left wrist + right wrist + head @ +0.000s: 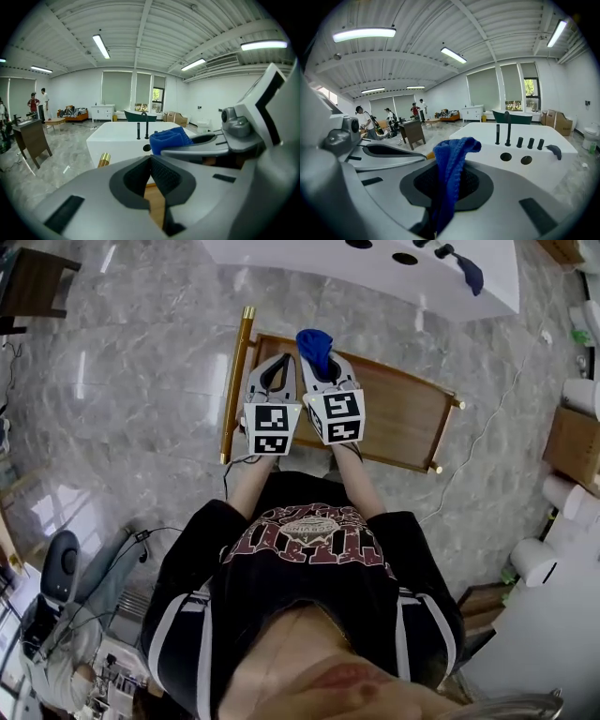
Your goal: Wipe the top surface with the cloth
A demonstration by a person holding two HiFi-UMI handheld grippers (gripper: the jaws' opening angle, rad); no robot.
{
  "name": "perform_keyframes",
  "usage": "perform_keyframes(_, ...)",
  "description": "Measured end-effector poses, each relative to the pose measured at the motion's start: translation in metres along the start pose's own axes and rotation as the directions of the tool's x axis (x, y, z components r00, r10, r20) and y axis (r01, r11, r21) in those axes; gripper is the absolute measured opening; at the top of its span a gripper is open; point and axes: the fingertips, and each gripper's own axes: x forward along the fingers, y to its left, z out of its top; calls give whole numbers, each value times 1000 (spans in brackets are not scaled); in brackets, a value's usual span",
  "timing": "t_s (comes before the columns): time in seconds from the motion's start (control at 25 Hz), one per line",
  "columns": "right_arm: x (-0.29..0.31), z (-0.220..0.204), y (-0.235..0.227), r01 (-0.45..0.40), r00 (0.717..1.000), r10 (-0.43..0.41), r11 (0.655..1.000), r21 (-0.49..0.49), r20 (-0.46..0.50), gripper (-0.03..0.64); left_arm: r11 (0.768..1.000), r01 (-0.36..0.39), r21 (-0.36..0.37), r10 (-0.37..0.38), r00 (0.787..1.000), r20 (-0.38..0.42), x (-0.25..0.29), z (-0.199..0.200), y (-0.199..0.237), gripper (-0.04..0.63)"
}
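Pinching blue cloth [314, 345] in right gripper [318, 367]: clamped between the pads per right gripper view, bunched, top fold poking past the tips toward 12 o'clock. Reading left gripper [277, 369] as pressed together at the tips with nothing in them; only wood showing through the slot behind the tips in left gripper view. Sitting side by side, left one just at 9 o'clock of the right, both over the 9 o'clock end of the wooden tabletop [403, 418], near its brass-coloured rail [235, 381]. Pointing roughly level, toward the white bath surround [309, 257] at 12 o'clock, not down at the wood. Judging the pickup as done and the wipe as not started: no sign of cloth on wood in any view, though contact can't be ruled out from head view alone. Seeing no streaks or damp patches to mark covered area, so treating the whole top as left to do. Expecting next: tip right gripper down, land cloth flat, sweep from the 9 o'clock end across to 3 o'clock.
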Motion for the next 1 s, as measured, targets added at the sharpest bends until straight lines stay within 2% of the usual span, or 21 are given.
perform_keyframes(0.44, 53, -63, 15, -57, 990, 64, 997, 60, -124, 64, 997, -30, -71, 20, 991, -129, 12, -68, 25, 49)
perform_keyframes(1.0, 128, -117, 39, -119, 947, 130, 991, 55, -293, 64, 994, -46, -97, 14, 951, -310, 14, -164, 36, 49)
